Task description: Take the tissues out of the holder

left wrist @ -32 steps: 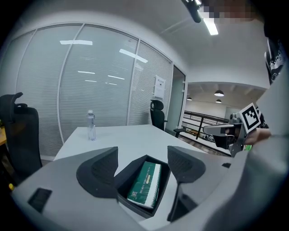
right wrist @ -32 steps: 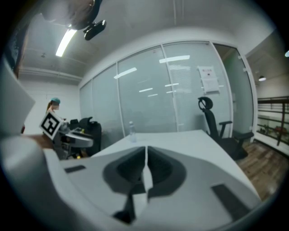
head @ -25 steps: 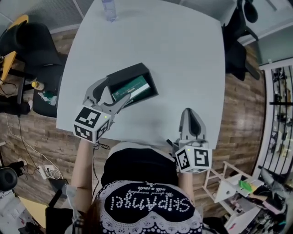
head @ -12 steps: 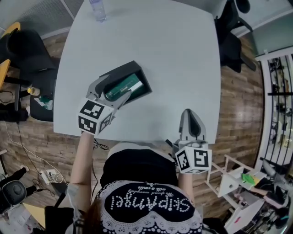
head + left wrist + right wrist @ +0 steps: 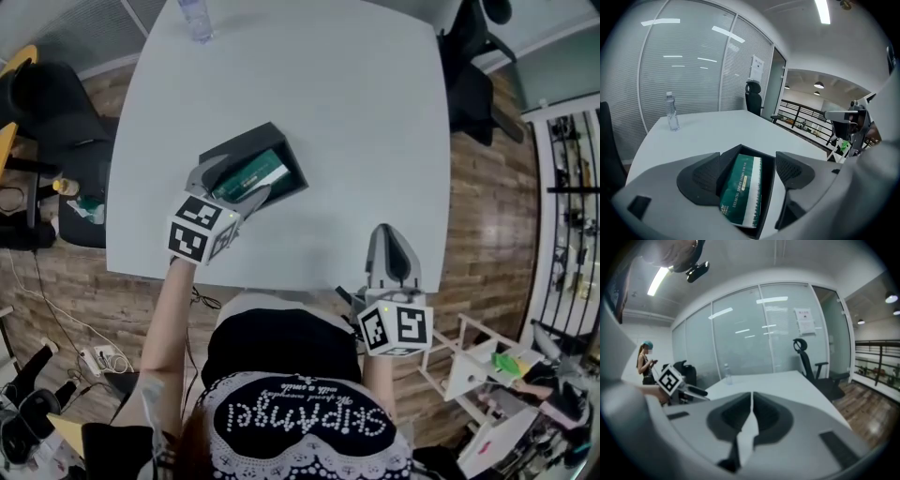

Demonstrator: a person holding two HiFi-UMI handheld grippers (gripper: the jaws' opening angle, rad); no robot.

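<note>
**Open left gripper astride the tissue holder; right gripper closed and empty**

The black rectangular holder (image 5: 281,150) is set on the white table (image 5: 356,122) near its left edge, towards the near-left corner. The green tissue pack (image 5: 249,175) is seen lying inside it. In the head view the holder's near end is covered by the left gripper (image 5: 231,188), and the print on the pack is too small to be read there. In the left gripper view the holder's near wall is cut off behind the gripper's body, and the white lettering on the pack can hardly be made out. The left gripper's jaws are spread wide, one on either side of the holder; whether the walls are touched cannot be told.

The right gripper (image 5: 391,234) is held over the table's near edge, well apart from the holder. Its jaws are pressed together with nothing between them.

A clear plastic water bottle (image 5: 195,17) is cut off at the far edge of the table. A black office chair (image 5: 469,70) is placed beyond the table's right edge. A person (image 5: 647,365) is seen by the glass wall.
</note>
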